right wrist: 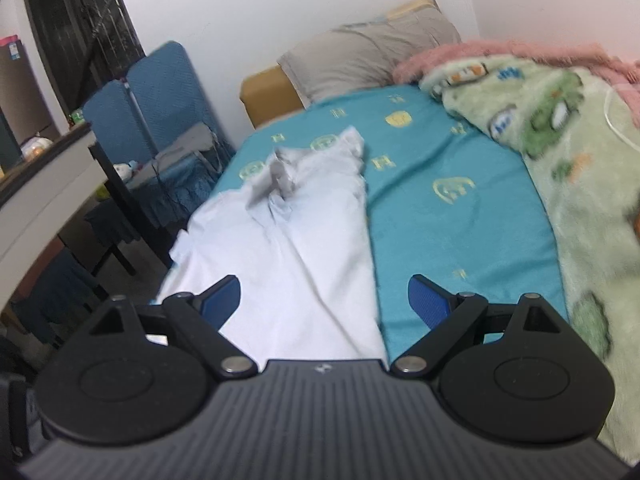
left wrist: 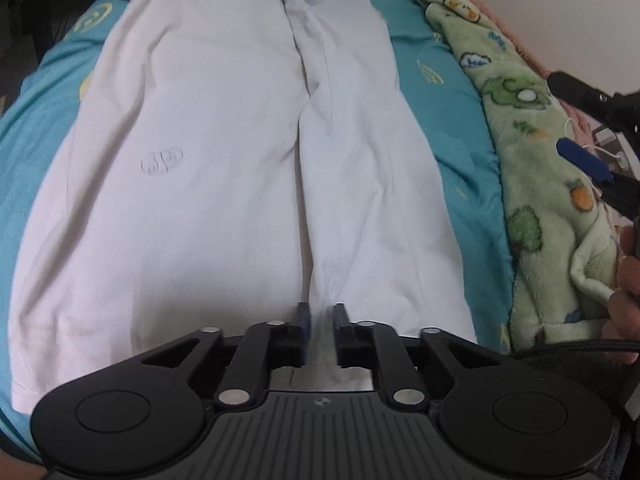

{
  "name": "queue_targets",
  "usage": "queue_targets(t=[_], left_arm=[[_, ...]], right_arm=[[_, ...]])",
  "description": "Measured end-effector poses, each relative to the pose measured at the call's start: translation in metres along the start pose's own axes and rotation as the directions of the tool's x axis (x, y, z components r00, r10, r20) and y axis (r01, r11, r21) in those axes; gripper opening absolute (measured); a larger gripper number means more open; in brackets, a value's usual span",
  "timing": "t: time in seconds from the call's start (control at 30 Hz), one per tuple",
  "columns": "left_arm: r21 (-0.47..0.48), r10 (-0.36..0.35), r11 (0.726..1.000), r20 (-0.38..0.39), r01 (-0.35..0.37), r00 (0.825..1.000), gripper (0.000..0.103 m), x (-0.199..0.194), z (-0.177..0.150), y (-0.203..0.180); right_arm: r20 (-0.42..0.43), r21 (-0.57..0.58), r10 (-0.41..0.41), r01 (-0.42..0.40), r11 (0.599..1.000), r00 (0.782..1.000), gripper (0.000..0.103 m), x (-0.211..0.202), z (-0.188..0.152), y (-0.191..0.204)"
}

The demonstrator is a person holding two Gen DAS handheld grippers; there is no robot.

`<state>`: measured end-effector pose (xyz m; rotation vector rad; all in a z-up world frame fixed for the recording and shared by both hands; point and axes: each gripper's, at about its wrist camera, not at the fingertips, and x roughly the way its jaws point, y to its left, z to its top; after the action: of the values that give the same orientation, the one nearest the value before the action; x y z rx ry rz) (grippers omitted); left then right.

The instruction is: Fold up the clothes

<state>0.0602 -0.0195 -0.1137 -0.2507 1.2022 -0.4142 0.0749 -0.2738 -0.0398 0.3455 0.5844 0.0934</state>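
A white polo shirt [left wrist: 192, 184] lies flat on the teal bedsheet [left wrist: 452, 120], its right side folded over onto the middle. At the near hem my left gripper [left wrist: 321, 318] stands with its jaws a little apart; the folded edge of cloth runs between the fingers [left wrist: 303, 320], and no pinch shows. In the right wrist view the same shirt [right wrist: 304, 248] stretches away, collar at the far end. My right gripper [right wrist: 324, 300] hovers above its near part, wide open with nothing between its blue pads [right wrist: 222, 300]. It also shows at the right edge of the left wrist view, the right gripper [left wrist: 576, 124] over the blanket.
A green cartoon-print blanket [right wrist: 560, 152] and a pink one [right wrist: 500, 54] cover the bed's right side. A grey pillow [right wrist: 372, 52] leans at the headboard. Left of the bed stand a blue folding screen [right wrist: 160, 92], a dark chair and a desk [right wrist: 44, 184]. A hand [left wrist: 628, 280] shows at right.
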Motion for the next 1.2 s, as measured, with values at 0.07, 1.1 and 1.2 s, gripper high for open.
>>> queue_targets(t=[0.07, 1.1, 1.2], left_arm=[[0.029, 0.035, 0.999, 0.054, -0.037, 0.998, 0.048, -0.006, 0.018, -0.001], [-0.059, 0.474, 0.857, 0.483, -0.512, 0.736, 0.010, 0.165, 0.396, 0.044], [-0.131, 0.492, 0.862, 0.446, -0.489, 0.748, 0.035, 0.158, 0.391, 0.062]], right_arm=[[0.038, 0.006, 0.006, -0.007, 1.000, 0.999, 0.092, 0.002, 0.015, 0.008], [-0.105, 0.174, -0.035, 0.053, 0.983, 0.994, 0.092, 0.158, -0.006, -0.054], [-0.103, 0.169, -0.035, 0.052, 0.984, 0.994, 0.092, 0.156, -0.006, -0.053]])
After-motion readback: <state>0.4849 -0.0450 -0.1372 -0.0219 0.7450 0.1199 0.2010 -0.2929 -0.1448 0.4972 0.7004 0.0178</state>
